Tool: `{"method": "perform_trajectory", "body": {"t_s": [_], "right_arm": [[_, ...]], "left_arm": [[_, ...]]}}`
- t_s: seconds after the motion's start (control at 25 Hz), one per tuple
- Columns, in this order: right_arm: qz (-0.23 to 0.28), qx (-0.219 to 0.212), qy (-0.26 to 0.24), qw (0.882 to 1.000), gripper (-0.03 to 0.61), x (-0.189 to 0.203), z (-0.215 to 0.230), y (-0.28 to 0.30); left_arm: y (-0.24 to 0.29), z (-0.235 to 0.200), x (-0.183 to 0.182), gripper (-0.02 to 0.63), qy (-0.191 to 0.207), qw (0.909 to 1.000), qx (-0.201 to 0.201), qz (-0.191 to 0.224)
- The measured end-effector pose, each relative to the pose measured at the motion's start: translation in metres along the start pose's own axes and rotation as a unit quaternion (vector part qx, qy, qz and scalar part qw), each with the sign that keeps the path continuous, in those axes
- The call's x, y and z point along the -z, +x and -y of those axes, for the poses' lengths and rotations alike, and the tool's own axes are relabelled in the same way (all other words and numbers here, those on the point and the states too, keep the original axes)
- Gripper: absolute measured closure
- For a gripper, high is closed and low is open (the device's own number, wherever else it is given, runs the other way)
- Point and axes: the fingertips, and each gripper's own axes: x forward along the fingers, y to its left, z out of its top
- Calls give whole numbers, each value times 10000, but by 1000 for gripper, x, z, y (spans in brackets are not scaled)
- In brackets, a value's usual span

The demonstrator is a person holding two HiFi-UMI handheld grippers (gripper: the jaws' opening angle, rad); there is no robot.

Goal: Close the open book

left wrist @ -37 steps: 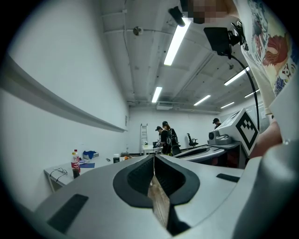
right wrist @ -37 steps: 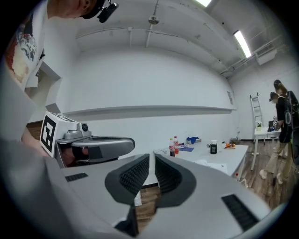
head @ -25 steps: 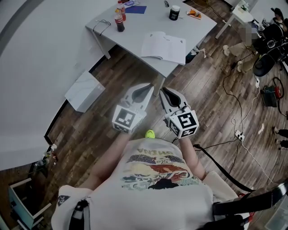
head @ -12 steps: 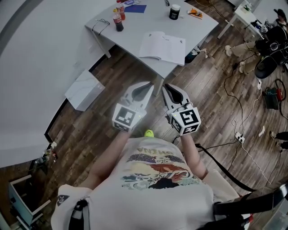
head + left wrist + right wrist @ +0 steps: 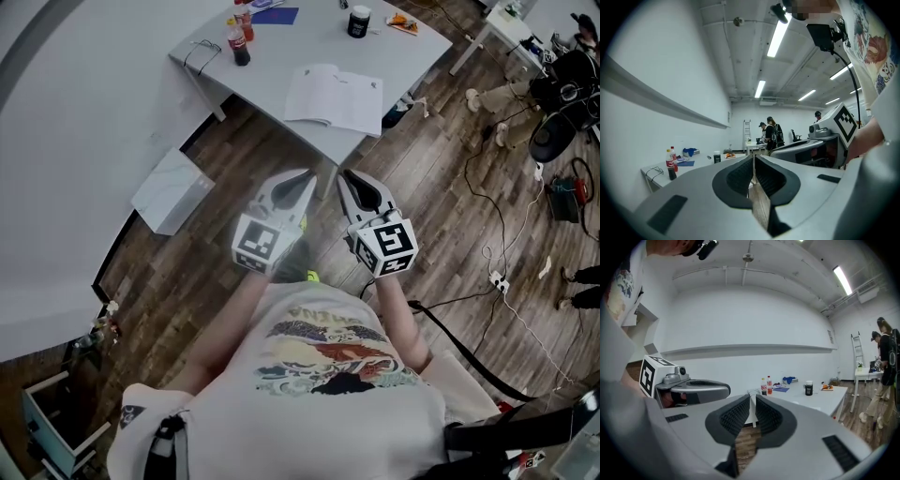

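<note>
The open book lies flat, white pages up, near the front edge of the grey table. I hold both grippers side by side at chest height over the wooden floor, short of the table and pointing toward it. The left gripper is shut with nothing between its jaws, which meet in the left gripper view. The right gripper is also shut and empty, as the right gripper view shows. Neither touches the book.
On the table's far side stand two cola bottles, a black cup, a blue sheet and an orange item. A white box lies on the floor to the left. Cables run across the floor at right. People stand at the back.
Both grippers have edged forward toward the table, side by side and still shut. The book has not moved.
</note>
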Motion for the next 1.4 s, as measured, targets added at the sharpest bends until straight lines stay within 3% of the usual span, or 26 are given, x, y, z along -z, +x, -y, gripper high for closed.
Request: {"method": "perform_trajectory", "body": {"t_s": [0.4,1.4], "right_arm": [[-64,144,32,9999,545,-6,35,45],[-53,372,-41,9993,545,-41,112,218]], "left_arm": [[43,-40,-6,601,65,9998,175,47],[167,-191,-5,601,190,9961,860,-31]]}}
